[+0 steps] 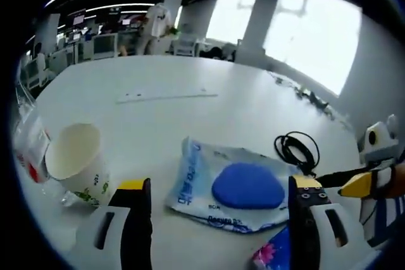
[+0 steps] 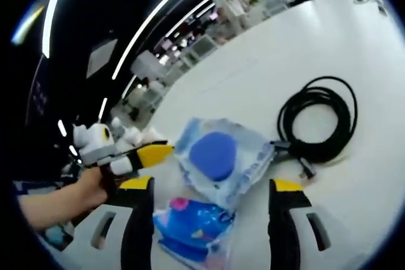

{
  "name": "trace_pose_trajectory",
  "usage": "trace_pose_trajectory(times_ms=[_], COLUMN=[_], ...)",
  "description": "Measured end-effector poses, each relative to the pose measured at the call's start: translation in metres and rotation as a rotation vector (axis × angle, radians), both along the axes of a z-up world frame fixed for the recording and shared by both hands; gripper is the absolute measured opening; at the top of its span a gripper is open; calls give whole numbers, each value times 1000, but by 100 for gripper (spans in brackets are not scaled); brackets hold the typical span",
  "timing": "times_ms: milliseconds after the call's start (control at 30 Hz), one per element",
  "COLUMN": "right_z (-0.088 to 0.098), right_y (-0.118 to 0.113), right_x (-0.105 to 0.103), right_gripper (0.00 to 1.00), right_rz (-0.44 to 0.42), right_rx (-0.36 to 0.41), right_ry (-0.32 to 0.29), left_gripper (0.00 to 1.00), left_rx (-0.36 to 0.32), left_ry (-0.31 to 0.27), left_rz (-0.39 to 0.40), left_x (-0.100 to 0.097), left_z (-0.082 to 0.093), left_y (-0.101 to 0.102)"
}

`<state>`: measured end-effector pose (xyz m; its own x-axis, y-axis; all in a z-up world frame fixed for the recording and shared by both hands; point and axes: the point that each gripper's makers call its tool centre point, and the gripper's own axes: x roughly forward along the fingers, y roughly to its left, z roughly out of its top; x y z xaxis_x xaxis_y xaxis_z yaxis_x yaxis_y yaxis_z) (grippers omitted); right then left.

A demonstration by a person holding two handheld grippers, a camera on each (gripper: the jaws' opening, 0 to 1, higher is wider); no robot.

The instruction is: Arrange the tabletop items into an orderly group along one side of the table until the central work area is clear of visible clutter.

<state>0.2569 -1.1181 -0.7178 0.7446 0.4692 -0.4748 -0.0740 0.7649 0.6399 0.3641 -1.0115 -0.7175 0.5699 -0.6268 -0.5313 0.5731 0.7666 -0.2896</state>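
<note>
The left tool (image 1: 218,197) is wide open and holds nothing. Between its jaws, on the big white bench (image 1: 190,80), lies a clear plastic bag with a round blue pad inside (image 1: 243,184). A white paper cup (image 1: 76,156) stands to the left. A coiled black cable (image 1: 297,150) lies further right. The right tool (image 2: 212,197) is wide open too, empty, above a bright blue and pink packet (image 2: 193,222).

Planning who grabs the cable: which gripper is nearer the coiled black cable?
Right, probably. The coiled black cable lies just ahead of the right gripper, while from the left gripper it sits farther off, beyond the blue-pad packet.
</note>
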Motion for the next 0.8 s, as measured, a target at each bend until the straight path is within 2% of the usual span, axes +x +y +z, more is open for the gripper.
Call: trace_pose_trajectory(times_ms=[133,233,300,433,500,533,567,633,700,800], right_z=[-6,-14,-17,-20,-23,-25,-26,-26,-26,-29], right_y=[0,-1,-1,-4,-3,-4,-4,-5,-6,-11], right_x=[7,10,12,14,15,15,16,19,21,21], right_gripper=[69,69,68,60,55,51,48,47,45,31], right_rz=[-2,13,9,4,10,13,17,5,-2,-7], right_rx=[-7,-45,-47,-55,-74,-92,-105,-106,-108,-149], right_ry=[10,24,36,41,47,53,55,57,61,66], left_gripper=[84,81,79,77,67,55,46,34,23,12], left_rx=[32,56,54,55,90,105,127,147,153,171], left_ry=[21,28,29,45,57,67,91,48,33,27], left_rz=[-4,9,18,13,11,10,20,49,67,74], left_x=[4,7,8,8,8,8,6,13,15,14], left_z=[-9,-13,-14,-20,-26,-28,-31,-27,-23,-22], left_y=[0,0,-2,-9,-6,-5,-1,3,5,7])
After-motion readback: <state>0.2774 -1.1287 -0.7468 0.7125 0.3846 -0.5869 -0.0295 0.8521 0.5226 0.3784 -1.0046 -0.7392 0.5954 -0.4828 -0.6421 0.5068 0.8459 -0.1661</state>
